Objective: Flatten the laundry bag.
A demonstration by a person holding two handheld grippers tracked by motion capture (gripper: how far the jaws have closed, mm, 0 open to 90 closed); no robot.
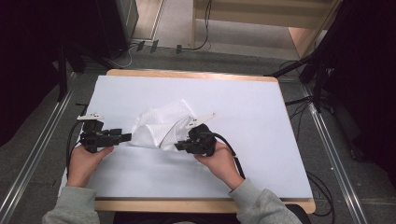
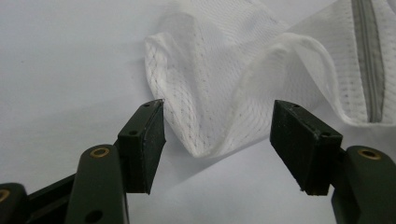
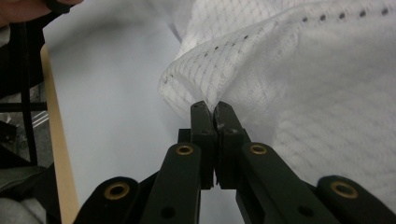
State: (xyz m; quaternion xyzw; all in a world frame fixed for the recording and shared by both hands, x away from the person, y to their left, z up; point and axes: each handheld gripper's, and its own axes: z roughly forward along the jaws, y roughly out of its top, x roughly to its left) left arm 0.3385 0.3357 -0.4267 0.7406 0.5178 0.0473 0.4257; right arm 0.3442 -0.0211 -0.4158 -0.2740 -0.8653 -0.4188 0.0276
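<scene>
A white mesh bag [image 1: 161,125] with a grey zipper [image 2: 369,60] lies crumpled in the middle of the table. My right gripper [image 1: 180,146] is shut on a fold of its near edge and holds that edge lifted; in the right gripper view the mesh bag [image 3: 303,74] bunches just past the pinched jaws of my right gripper [image 3: 214,108]. My left gripper [image 1: 125,137] rests at the bag's left corner. Its jaws stand wide open in the left gripper view, and a loose fold of the bag [image 2: 219,93] hangs between and beyond my left gripper [image 2: 217,128], untouched by the pads.
A white sheet [image 1: 261,112] covers the wooden table [image 1: 196,74], with bare room on every side of the bag. Black stands [image 1: 317,70] and cables [image 1: 322,186] run beside the table on the floor.
</scene>
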